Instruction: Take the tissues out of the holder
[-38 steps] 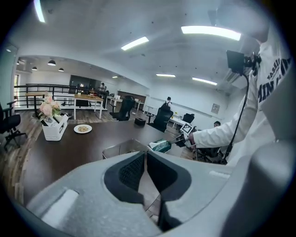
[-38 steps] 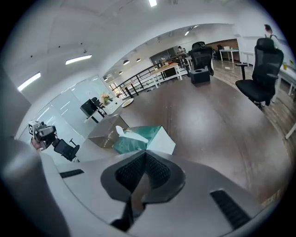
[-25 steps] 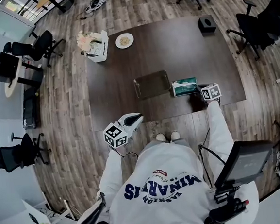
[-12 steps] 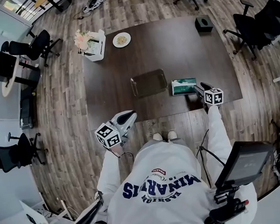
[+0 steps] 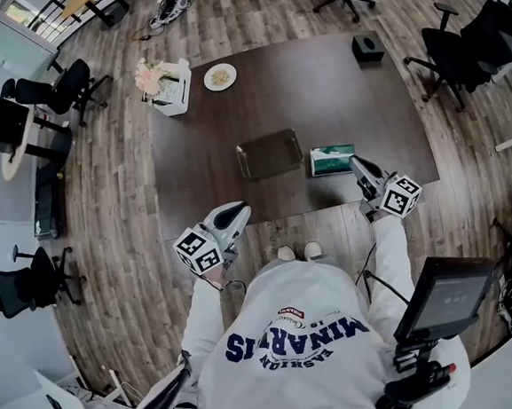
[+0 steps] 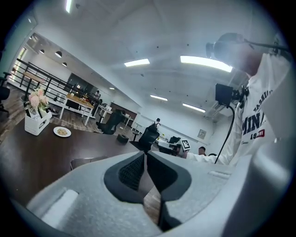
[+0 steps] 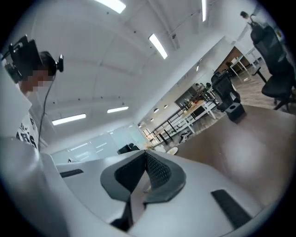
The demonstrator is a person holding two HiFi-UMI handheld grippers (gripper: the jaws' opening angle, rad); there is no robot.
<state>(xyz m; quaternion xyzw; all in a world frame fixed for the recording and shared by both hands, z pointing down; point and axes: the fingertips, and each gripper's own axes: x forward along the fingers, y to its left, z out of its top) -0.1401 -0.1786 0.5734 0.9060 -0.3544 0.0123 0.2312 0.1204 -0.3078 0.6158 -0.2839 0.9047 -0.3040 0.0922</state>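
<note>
A green and white tissue pack [image 5: 333, 159] lies flat on the dark table [image 5: 318, 96], near its front edge. My right gripper [image 5: 356, 164] hovers just right of the pack, raised off the table and apart from it. Its jaws have just been closing and stand shut with nothing between them [image 7: 145, 155]. My left gripper [image 5: 241, 212] hangs off the table's front edge over the floor, shut and empty [image 6: 145, 155]. A black box-shaped holder [image 5: 367, 47] sits at the far right of the table.
A shallow metal tray [image 5: 269, 153] lies left of the pack. A plate [image 5: 219, 76] and a white caddy with flowers [image 5: 163, 81] stand at the far left corner. Office chairs [image 5: 465, 47] ring the table. A monitor on a stand [image 5: 446, 294] is behind my right side.
The right gripper has lifted away from the pack's right end and now points level. The pack stays on the table. The left gripper has risen a little.
</note>
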